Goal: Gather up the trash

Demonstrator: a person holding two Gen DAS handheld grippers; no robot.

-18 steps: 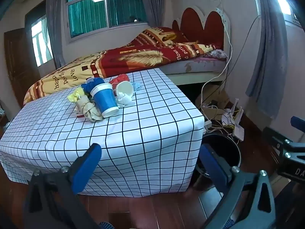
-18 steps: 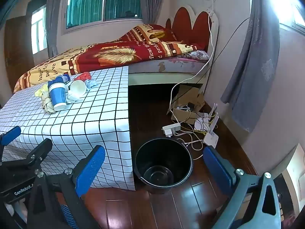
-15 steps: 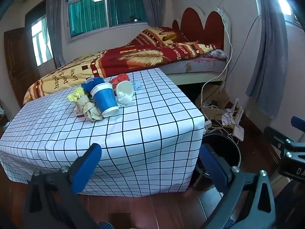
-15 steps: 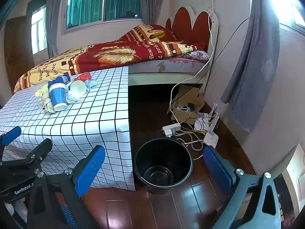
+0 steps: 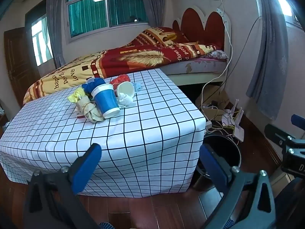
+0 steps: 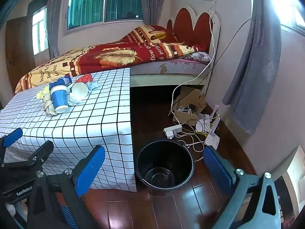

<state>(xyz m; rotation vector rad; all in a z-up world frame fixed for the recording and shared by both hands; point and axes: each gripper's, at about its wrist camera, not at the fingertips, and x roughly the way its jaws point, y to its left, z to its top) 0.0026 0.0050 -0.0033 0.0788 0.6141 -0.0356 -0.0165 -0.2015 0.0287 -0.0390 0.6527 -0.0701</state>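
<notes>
- Starting empty, left gripper (image 5: 150,164) and right gripper (image 6: 154,164) both gape wide, well short of anything.
- Black bucket (image 6: 164,165) stands at the table's (image 5: 133,133) four o'clock corner.
- Trash pile (image 5: 103,100) lies toward eleven o'clock; take the upturned blue cup (image 5: 105,103) first, squeezing gently.

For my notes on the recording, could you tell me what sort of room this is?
A bedroom, most likely: a bed with a red and yellow blanket, curtained windows, and a checked-cloth table beside it.
</notes>
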